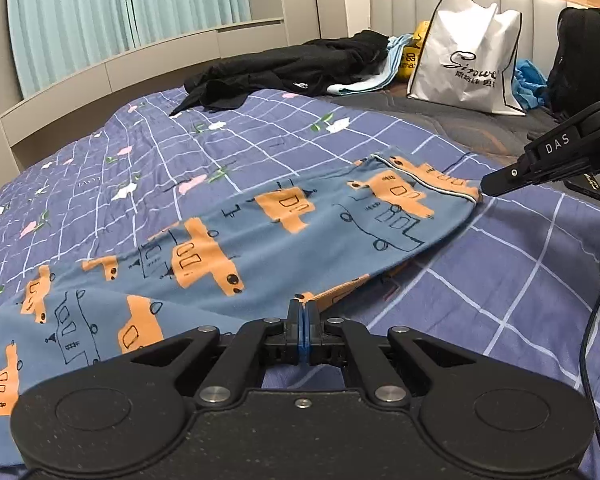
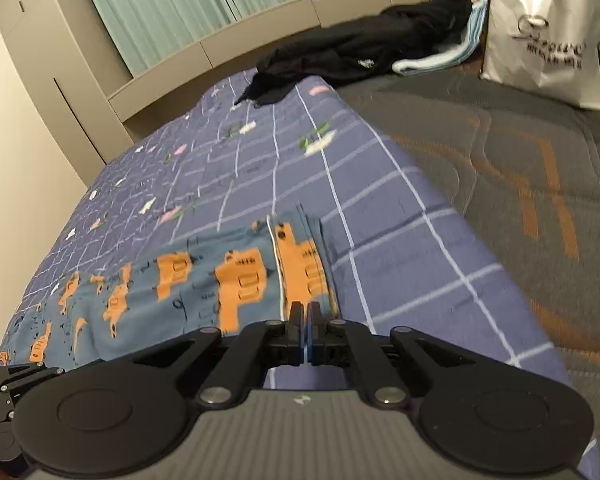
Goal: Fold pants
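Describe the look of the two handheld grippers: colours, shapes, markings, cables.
Both are matte black. The left gripper and the right gripper each have two round discs, angular linkage arms with silver pivot screws, and blue pads between narrow fingers. The right one's side reads "DAS" in white. A black cable hangs nearby.

Your blue cotton pants (image 1: 204, 248) carry orange vehicle shapes and thin black line drawings, with a white piped line at the waistband. Under them you have a purple-blue bedsheet (image 1: 512, 264) gridded in white lines, dotted with small white and pink flowers on green leaves. Toward twelve o'clock lies a plain black crumpled garment (image 1: 284, 68); at one o'clock stands a white paper bag (image 1: 472, 60) with black lettering. The pale teal pleated curtains (image 1: 100, 4) hang at eleven o'clock.
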`<action>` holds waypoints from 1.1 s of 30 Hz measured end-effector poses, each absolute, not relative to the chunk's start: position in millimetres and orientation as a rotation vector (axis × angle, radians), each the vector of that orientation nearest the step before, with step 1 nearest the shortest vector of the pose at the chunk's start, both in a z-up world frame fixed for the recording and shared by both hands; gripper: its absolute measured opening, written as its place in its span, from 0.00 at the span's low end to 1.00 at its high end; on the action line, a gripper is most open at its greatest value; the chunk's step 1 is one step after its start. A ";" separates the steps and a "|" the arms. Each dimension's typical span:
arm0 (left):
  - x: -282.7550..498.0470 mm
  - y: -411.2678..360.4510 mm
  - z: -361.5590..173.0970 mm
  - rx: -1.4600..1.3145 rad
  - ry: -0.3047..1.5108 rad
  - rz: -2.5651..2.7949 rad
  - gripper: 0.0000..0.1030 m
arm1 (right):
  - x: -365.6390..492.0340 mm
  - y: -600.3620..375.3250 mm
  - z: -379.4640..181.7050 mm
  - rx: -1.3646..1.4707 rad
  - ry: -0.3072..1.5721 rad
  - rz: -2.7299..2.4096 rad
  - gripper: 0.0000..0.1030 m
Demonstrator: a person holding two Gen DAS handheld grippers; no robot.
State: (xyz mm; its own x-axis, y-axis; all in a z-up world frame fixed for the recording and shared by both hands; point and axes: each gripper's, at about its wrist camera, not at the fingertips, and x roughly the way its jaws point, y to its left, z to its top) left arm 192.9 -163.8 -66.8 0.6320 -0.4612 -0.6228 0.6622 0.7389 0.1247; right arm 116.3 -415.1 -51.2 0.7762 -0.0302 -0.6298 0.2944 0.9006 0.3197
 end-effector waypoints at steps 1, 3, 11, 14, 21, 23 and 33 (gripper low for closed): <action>192.7 -163.7 -66.8 0.357 0.605 -0.661 0.02 | 115.8 -415.2 -52.5 0.416 0.667 -0.176 0.04; 194.0 -162.3 -65.9 0.333 0.624 -0.671 0.10 | 117.8 -414.9 -50.5 0.391 0.668 -0.166 0.09; 189.2 -148.0 -56.2 0.190 0.630 -0.667 0.63 | 177.9 -417.7 -37.4 0.251 0.671 -0.125 0.43; 188.0 -136.1 -52.1 0.143 0.626 -0.629 0.73 | 206.8 -416.4 -42.8 0.194 0.696 -0.129 0.46; 195.6 -96.7 -50.3 0.030 0.654 -0.478 0.78 | 241.3 -420.0 -59.3 0.180 0.748 -0.124 0.12; 196.8 -84.9 -49.8 0.008 0.656 -0.448 0.78 | 240.8 -418.0 -57.3 0.162 0.729 -0.130 0.08; 200.5 -51.1 -47.5 -0.003 0.630 -0.340 0.78 | 241.1 -423.5 -47.6 0.153 0.637 -0.202 0.07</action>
